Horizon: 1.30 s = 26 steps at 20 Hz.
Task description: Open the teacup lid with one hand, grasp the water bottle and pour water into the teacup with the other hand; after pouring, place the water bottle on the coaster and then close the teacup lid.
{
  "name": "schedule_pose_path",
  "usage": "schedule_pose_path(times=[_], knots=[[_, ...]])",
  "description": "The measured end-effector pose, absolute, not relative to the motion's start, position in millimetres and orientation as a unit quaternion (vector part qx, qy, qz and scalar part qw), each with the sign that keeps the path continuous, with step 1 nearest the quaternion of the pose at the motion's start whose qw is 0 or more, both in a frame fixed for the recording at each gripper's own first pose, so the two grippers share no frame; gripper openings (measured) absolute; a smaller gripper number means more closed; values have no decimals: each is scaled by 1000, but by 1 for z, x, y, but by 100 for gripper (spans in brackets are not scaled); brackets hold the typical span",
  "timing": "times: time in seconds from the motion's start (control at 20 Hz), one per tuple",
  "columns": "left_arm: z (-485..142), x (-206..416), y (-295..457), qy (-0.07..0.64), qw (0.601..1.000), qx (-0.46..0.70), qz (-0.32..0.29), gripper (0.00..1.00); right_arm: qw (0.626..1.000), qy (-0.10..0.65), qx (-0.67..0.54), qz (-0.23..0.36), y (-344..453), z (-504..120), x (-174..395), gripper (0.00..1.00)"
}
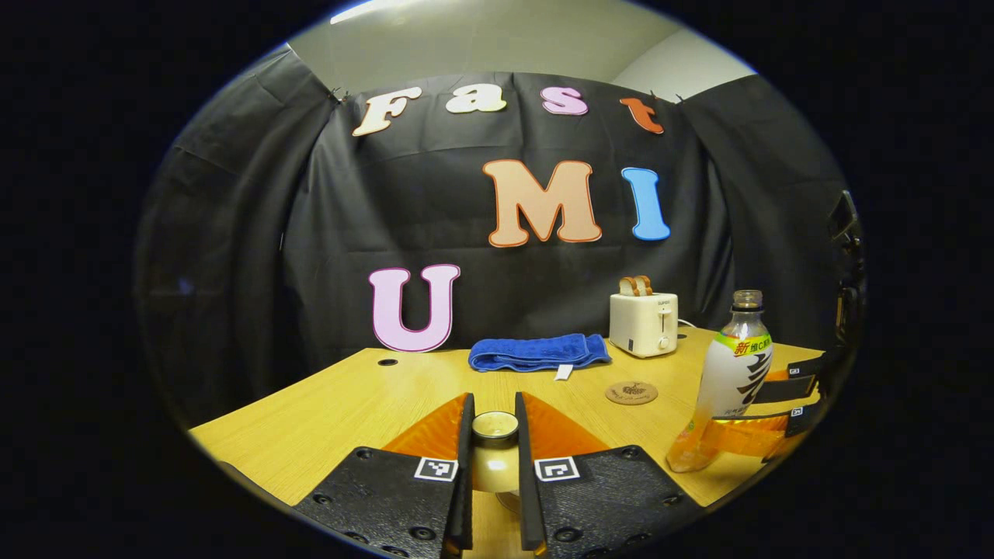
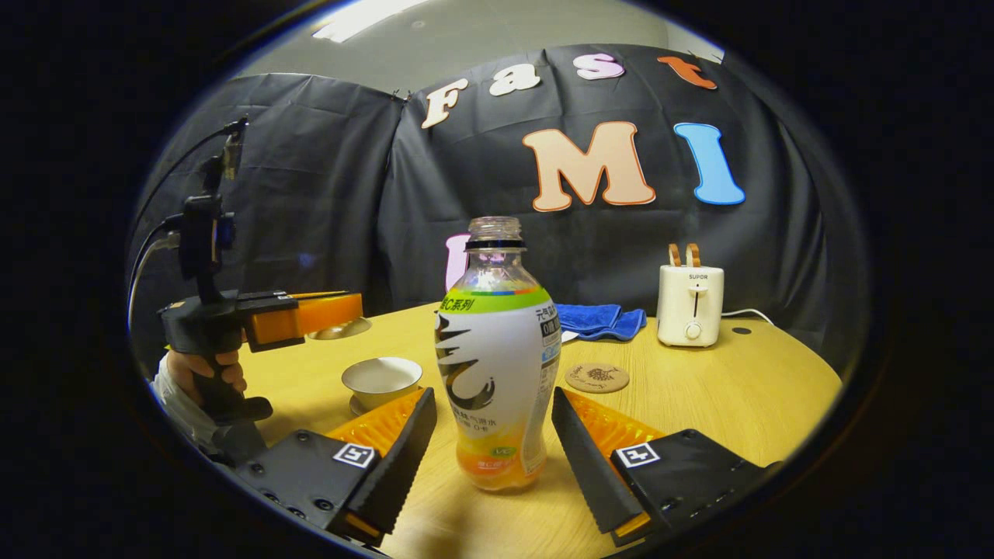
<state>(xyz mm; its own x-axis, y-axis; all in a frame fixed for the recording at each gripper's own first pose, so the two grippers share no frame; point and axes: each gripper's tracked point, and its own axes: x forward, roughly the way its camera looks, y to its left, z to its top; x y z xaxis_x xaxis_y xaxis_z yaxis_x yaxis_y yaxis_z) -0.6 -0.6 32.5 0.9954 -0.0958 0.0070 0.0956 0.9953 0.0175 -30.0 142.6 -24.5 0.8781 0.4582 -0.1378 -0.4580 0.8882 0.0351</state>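
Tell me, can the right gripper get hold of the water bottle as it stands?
Probably yes. The right gripper is open with the upright water bottle standing between its fingers, nothing in between.

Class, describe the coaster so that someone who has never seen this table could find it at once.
Start at the white toaster at the back of the wooden table. Just in front of it, between the blue towel and the bottle, lies the coaster. It is the one flat, round, brown disc, with a dark print on top.
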Motion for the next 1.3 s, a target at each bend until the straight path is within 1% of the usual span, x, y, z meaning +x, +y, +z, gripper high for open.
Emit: schedule_pose_path(times=[0.2,0.35,0.4,0.6,0.7,0.9,1.0,1.05,1.1,1.2,1.25,1.3], knots=[[31,-2,6,-4,999,6,-43,21,970,80,6,228,144,-28,-20,77],[29,-3,10,-4,999,2,-37,21,971,79,0,225,145,-27,-21,72],[30,-3,13,-5,999,0,-34,21,971,78,-2,226,145,-29,-21,64],[22,-6,22,1,1000,-9,-27,21,971,77,-45,224,147,-28,-16,65],[19,-8,30,4,1000,-7,-18,21,972,67,-83,208,141,-25,-8,63],[17,-11,40,5,1000,-12,-8,21,968,50,-143,201,146,-25,-3,63],[16,-11,44,5,1000,-13,-3,21,963,42,-177,198,148,-25,-3,63],[15,-11,45,5,1000,-13,-3,21,961,35,-196,194,148,-24,-1,66],[14,-12,45,6,1000,-13,-3,21,957,28,-216,190,148,-24,1,64],[14,-13,48,5,1000,-12,-1,21,948,13,-261,182,148,-20,5,63],[15,-13,49,4,1000,-12,0,21,942,4,-284,179,149,-19,7,65],[13,-13,51,4,1000,-12,2,21,935,-4,-308,175,149,-18,7,65]])
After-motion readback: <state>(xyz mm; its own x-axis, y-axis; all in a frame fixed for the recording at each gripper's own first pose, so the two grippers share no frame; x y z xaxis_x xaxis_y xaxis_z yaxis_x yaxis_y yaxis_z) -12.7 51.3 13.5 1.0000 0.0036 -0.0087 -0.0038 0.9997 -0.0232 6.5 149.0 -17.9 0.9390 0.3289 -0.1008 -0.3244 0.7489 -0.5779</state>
